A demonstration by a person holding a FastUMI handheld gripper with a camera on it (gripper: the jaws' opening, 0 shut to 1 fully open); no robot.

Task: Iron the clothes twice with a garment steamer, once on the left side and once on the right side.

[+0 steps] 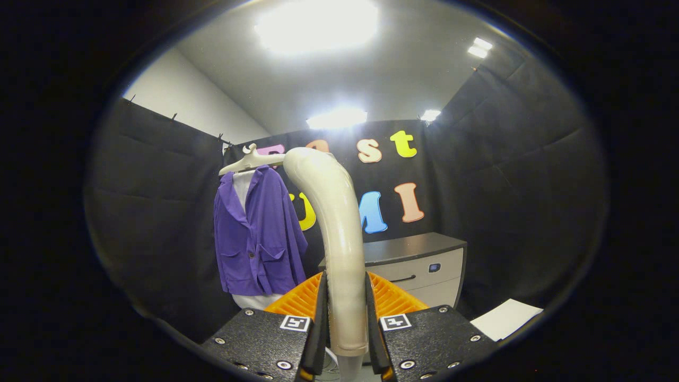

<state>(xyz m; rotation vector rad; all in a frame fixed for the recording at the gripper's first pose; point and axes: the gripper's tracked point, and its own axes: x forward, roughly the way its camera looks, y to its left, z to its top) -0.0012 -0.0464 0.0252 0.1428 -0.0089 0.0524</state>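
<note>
While my gripper [346, 318] has both fingers pressed on the garment steamer [339, 233] handle, its head curves up ahead. Beyond it, I see the purple jacket [260, 233] on a hanger [252, 159], near the cabinet [419, 265].

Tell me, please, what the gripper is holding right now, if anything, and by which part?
The gripper is shut on the garment steamer, both fingers pressing the lower part of its curved handle, with the head rising beyond them beside the purple jacket.
</note>
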